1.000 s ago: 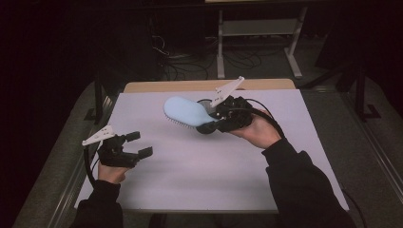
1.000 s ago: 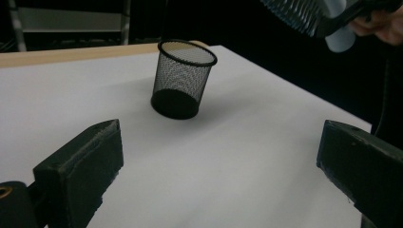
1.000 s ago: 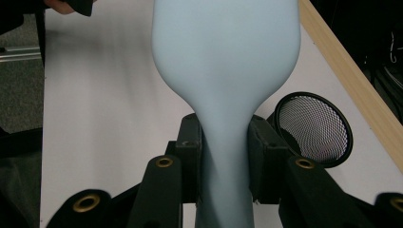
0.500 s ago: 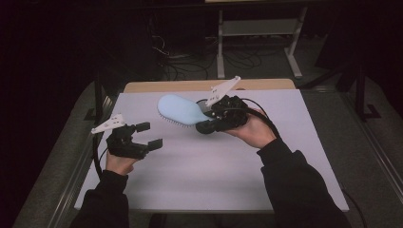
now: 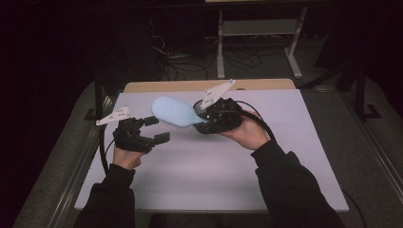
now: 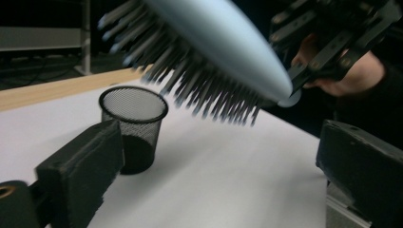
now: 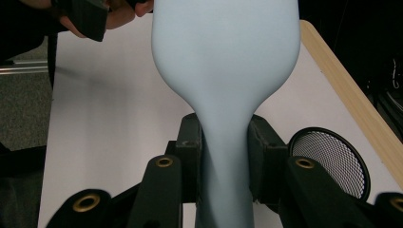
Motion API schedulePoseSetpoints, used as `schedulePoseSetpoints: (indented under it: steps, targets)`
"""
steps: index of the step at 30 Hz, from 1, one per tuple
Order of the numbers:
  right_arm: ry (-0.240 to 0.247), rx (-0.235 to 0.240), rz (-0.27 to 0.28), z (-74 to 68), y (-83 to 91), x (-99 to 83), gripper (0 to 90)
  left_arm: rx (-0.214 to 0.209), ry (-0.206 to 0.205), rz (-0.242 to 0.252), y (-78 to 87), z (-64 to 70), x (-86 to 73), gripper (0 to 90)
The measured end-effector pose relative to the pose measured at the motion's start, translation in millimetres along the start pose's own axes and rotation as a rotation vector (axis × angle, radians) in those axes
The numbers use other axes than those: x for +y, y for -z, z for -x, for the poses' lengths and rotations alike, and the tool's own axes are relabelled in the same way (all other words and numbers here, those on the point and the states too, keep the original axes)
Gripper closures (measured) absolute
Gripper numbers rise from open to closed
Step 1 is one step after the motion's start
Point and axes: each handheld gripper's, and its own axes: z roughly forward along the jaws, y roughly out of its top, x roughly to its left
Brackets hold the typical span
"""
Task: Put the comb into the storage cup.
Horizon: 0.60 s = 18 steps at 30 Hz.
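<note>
A pale blue hairbrush (image 5: 172, 111) hangs above the white table (image 5: 285, 166), bristles down, its head pointing left. My right gripper (image 5: 203, 121) is shut on its handle (image 7: 223, 156). In the right gripper view the brush's smooth back (image 7: 225, 52) rises between the jaws. My left gripper (image 5: 157, 129) stands open just left of and below the brush head. In the left gripper view the dark bristles (image 6: 209, 90) hang above my two spread jaws. A black mesh cup (image 6: 133, 128) stands upright on the table behind the brush.
The mesh cup (image 7: 330, 164) sits near the table's wooden far edge (image 5: 209, 85), partly hidden behind my right gripper in the high view. Dark floor, cables and a metal stand (image 5: 256, 38) lie beyond the table.
My left gripper has moved up and to the right, closing in on the brush head. The right gripper has carried the brush a little to the left.
</note>
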Motion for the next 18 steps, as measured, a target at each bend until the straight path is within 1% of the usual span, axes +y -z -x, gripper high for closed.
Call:
schedulePoseSetpoints:
  steps: [4,8,10,13,15,18]
  targets:
    - [-0.003,0.002,0.003,-1.6,-3.4,0.6,68.5,-0.015,0.006,0.011,-2.1,1.2,2.4,4.9]
    - [-0.002,0.006,0.011,-2.3,-6.8,1.8,68.6,-0.020,0.001,0.000,-4.3,1.6,4.2,4.9]
    - [0.001,0.007,0.015,-3.1,-8.7,2.4,68.6,-0.019,0.005,0.004,-4.9,2.0,5.0,5.0]
    - [0.005,0.013,0.019,-4.8,-12.2,3.1,68.6,-0.016,-0.003,-0.002,-6.1,3.0,6.3,5.9]
    - [0.015,0.015,0.018,-6.1,-15.2,3.7,68.5,-0.017,-0.003,-0.002,-7.4,3.4,7.1,6.5]
    - [0.014,0.017,0.024,-7.9,-19.1,4.2,68.6,-0.019,0.018,0.009,-9.0,2.6,7.5,6.7]
